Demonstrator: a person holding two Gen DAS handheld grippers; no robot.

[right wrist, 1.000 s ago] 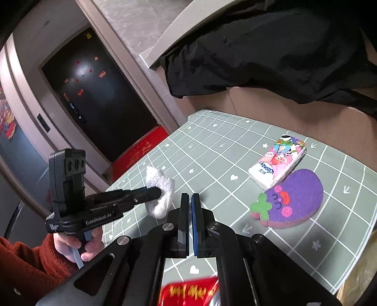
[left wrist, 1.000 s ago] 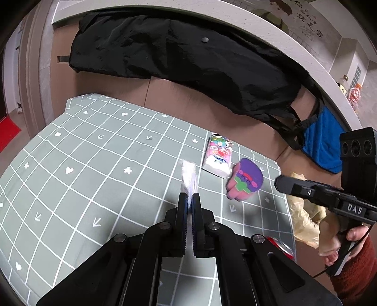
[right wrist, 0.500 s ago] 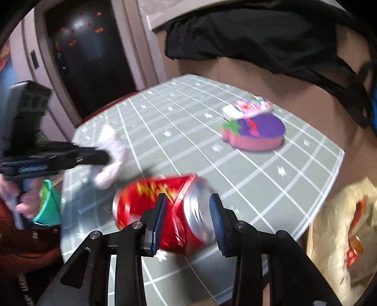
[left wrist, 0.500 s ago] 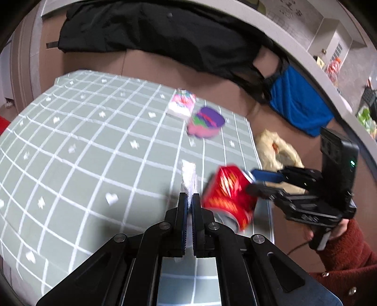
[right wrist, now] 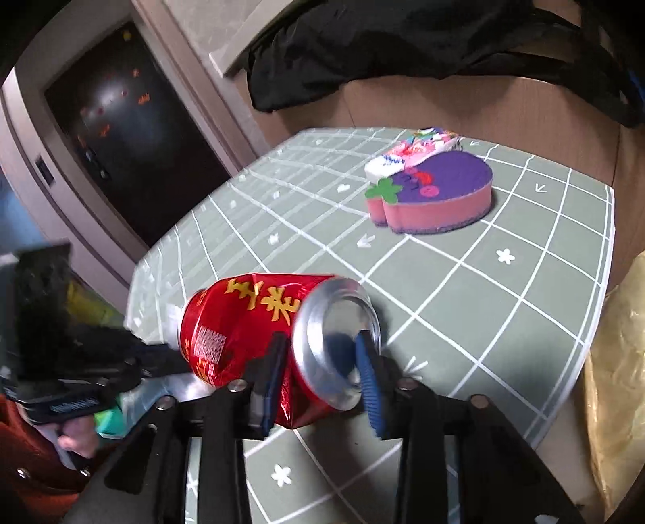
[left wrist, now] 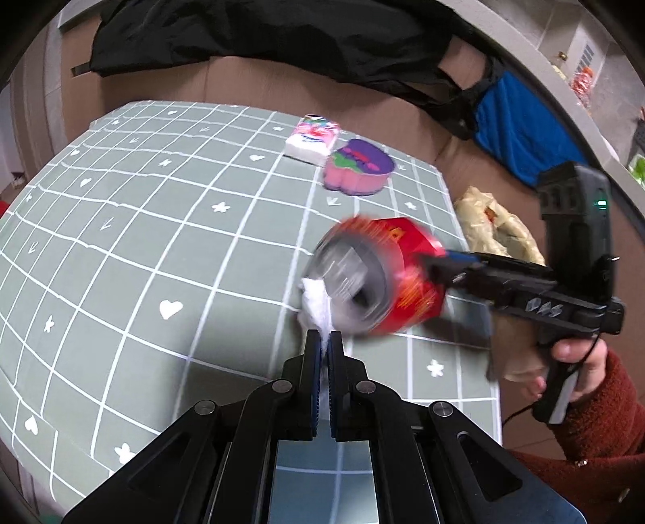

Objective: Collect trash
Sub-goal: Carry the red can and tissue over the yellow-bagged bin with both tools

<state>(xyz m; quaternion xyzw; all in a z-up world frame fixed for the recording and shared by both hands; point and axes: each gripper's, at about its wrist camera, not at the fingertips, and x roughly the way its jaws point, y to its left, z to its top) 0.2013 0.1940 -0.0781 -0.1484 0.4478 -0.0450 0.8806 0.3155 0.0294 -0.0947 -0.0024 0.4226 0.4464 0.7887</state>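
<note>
A dented red drink can [right wrist: 242,318] lies on its side near the front edge of the green checked table [right wrist: 504,314]. My right gripper [right wrist: 320,342] has the can's silver end between its jaws, which are closing; the blue pads touch the rim on both sides. From the left wrist view the can [left wrist: 403,274] is blurred, with the right gripper [left wrist: 439,258] reaching in from the right. My left gripper [left wrist: 325,338] is shut on a white tissue wad [left wrist: 316,302], close against the can's open end.
A purple and pink eggplant-shaped sponge [left wrist: 358,167] and a tissue pack [left wrist: 312,137] lie at the table's far side. A yellowish plastic bag [left wrist: 500,225] sits beyond the right edge. A black jacket [left wrist: 282,36] and blue cloth [left wrist: 520,133] hang behind. A teal object [right wrist: 109,419] shows below the left hand.
The right gripper, shut and empty a second ago, opened around the red can and has narrowed onto it. The left gripper carried the tissue wad rightward, up beside the can.
</note>
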